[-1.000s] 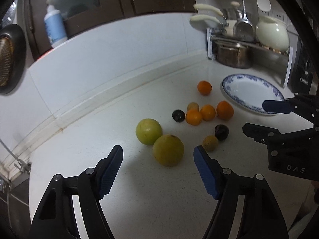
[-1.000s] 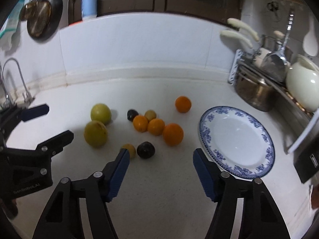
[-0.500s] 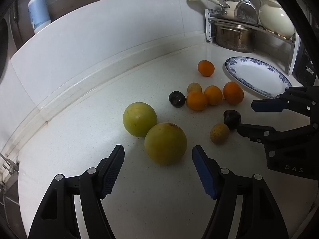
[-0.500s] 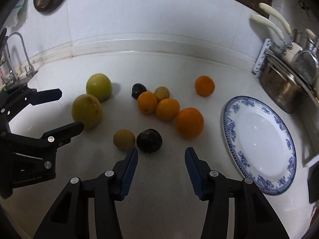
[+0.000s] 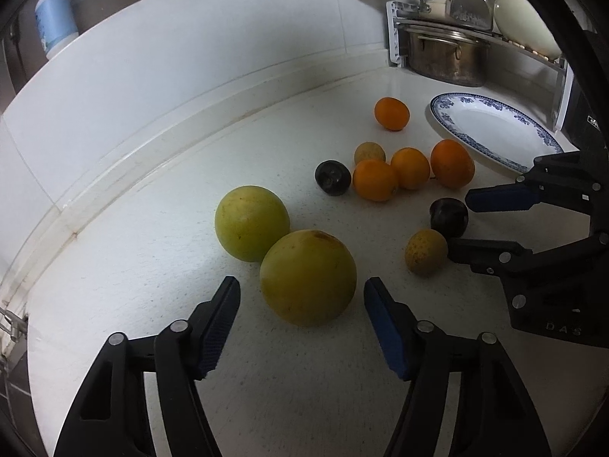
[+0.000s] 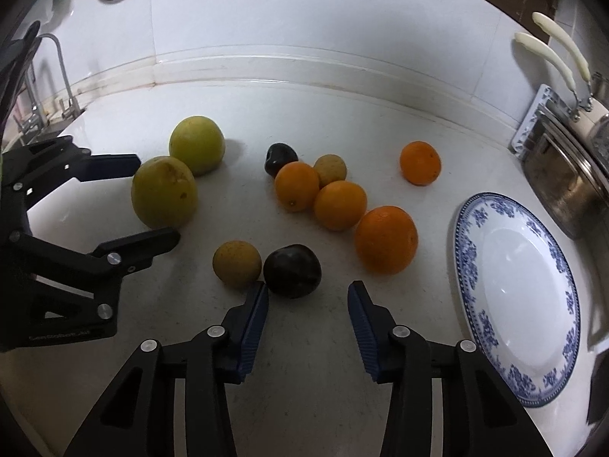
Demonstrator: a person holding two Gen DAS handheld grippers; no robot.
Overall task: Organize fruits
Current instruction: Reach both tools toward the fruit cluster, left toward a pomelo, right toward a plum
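Fruit lies loose on a white counter: two large yellow-green fruits, several oranges [image 6: 386,240], two dark plums and two small brownish ones. My left gripper [image 5: 301,281] straddles the nearer yellow-green fruit [image 5: 308,276]; its jaws are closing, and a gap still shows at each blue pad. It also shows in the right wrist view, where the left gripper [image 6: 156,198] brackets that fruit [image 6: 163,192]. My right gripper [image 6: 308,288] has the near dark plum [image 6: 292,270] just ahead of its tips; its jaws are closing and the pads are clear of it. A brownish fruit [image 6: 236,264] touches that plum.
A blue-patterned white plate [image 6: 468,251] lies at the right, bare. Behind it a rack holds a steel pot [image 5: 445,63] and utensils. A faucet [image 6: 62,76] and sink sit at the far left. A tiled wall runs along the back.
Both grippers have come down and forward, so the fruit looms larger. The right jaws have narrowed markedly toward the dark plum, and the left jaws have narrowed slightly around the yellow-green fruit.
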